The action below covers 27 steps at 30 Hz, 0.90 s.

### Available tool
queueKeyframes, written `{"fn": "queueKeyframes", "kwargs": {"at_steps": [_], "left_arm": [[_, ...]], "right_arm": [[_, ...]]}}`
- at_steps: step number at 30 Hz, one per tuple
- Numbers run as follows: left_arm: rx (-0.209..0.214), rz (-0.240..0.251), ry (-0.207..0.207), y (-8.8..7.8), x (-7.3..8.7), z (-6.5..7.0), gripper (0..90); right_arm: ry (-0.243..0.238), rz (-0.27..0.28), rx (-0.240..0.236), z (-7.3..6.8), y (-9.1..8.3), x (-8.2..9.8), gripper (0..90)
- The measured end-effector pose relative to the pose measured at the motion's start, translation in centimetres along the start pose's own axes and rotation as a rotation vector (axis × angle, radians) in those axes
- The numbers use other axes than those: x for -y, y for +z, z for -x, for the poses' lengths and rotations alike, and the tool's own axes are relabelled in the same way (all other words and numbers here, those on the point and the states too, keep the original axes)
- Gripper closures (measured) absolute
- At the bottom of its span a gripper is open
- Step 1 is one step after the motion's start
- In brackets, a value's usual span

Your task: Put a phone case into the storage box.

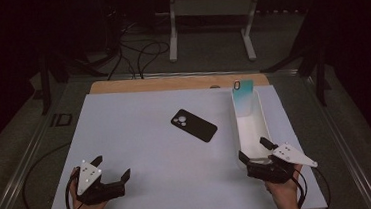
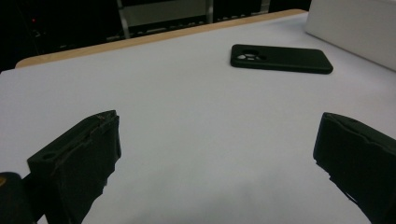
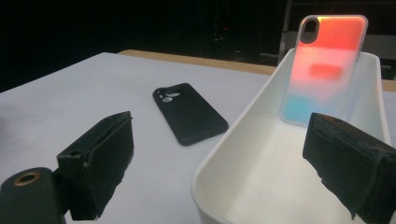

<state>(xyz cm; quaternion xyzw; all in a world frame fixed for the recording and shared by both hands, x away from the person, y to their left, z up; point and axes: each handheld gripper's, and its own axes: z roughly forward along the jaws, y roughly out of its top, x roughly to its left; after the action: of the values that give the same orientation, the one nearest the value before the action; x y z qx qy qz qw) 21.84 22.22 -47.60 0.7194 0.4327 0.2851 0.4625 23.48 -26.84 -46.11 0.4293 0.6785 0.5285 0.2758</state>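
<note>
On the left, my left gripper (image 1: pixel 112 169) rests low over the near left part of the white table (image 1: pixel 141 138), my hand wrapped around it from below. Its jaws stand wide apart and hold nothing; in the left gripper view I see bare white surface between them, with the wooden far edge (image 2: pixel 140 42) of the table beyond.

Moving toward the middle, a black phone case (image 1: pixel 194 125) lies flat on the table, back side up, its camera cutout toward the far left end. It sits well apart from both grippers and touches nothing else. From the left gripper view it lies ahead and to the right; from the right gripper view it lies just beside the outer wall of the bin.

Further right, a long white bin (image 1: pixel 261 123) stands on the table, running from near to far. Inside it, at the far end, a coloured phone case (image 1: pixel 243 97) leans upright against the end wall. It looks teal from the high view, and orange-pink over pale blue in the right gripper view.

At the far right, my right gripper (image 1: pixel 257 151) sits at the near end of the bin. Its jaws are spread wide and empty, with the bin's near rim between them.
</note>
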Motion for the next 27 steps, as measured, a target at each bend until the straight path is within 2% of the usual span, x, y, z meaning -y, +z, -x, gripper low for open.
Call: {"fn": "queueKeyframes", "kwargs": {"at_steps": [10,11,14,15,17,18,27], "left_arm": [[0.045,0.009,0.001,0.4,-1.7,0.7,1.1],[0.057,0.002,0.017,0.7,-2.3,1.1,1.1],[0.057,0.002,0.017,0.7,-2.3,1.1,1.1],[0.084,-0.006,0.052,1.8,-3.7,1.8,1.1],[0.093,-0.004,0.053,2.2,-4.1,2.1,1.1],[0.116,0.000,0.058,3.1,-5.0,2.5,1.1],[0.190,0.011,0.087,6.6,-8.3,4.8,1.1]], "right_arm": [[0.006,-0.004,0.001,0.2,0.0,0.2,8.7],[0.008,-0.003,0.004,0.2,0.0,0.2,8.7],[0.007,-0.006,0.004,0.2,0.0,0.2,8.7],[0.007,-0.006,0.004,0.2,0.0,0.2,8.7],[0.008,-0.004,0.007,0.2,0.1,0.3,8.7],[0.007,-0.003,0.007,0.3,0.1,0.3,8.7],[0.018,0.001,0.013,0.5,0.0,0.5,8.7]]}}
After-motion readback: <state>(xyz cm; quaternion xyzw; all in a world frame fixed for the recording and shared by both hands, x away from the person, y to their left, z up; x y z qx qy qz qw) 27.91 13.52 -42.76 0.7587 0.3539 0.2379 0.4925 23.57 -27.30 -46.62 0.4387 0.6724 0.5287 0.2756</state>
